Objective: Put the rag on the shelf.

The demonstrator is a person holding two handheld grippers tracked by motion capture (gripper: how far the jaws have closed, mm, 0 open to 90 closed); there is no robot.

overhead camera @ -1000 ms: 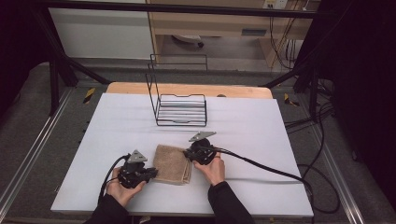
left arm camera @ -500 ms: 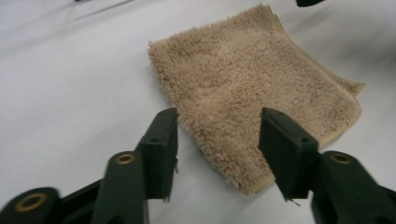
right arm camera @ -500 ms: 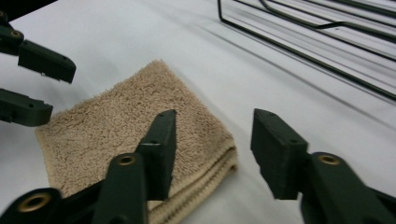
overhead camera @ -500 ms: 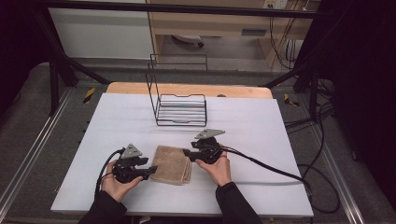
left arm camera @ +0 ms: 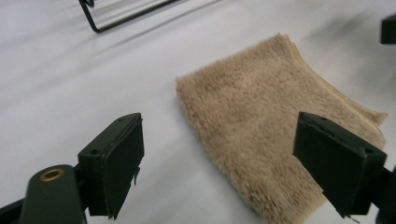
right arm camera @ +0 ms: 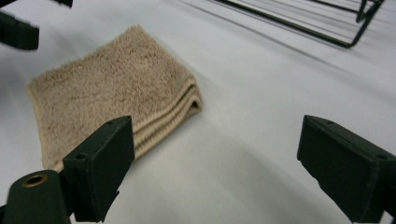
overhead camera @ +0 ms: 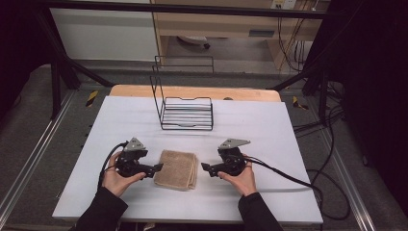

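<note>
A folded tan towel (overhead camera: 176, 169) lies flat on the white table (overhead camera: 269, 130), between my two grippers. The left gripper (overhead camera: 158, 167) sits just left of the towel, open, with nothing between its jaws. In the left gripper view the towel (left arm camera: 266, 126) lies ahead, its near edge between the wide-apart jaws. The right gripper (overhead camera: 205, 168) rests a short way right of the towel, open and empty. The right gripper view has the towel (right arm camera: 112, 88) ahead to the left, its folded layered edge facing the jaws.
A black wire rack (overhead camera: 185, 108) with a tall back frame stands behind the towel toward the table's far edge; its base bars show as the rack (left arm camera: 121, 14) and the rack (right arm camera: 299, 18) in the gripper views. Cables (overhead camera: 288, 175) trail right across the table.
Both grippers have drawn apart from the towel, the left one to the left and the right one to the right. The towel lies folded and free between them.
</note>
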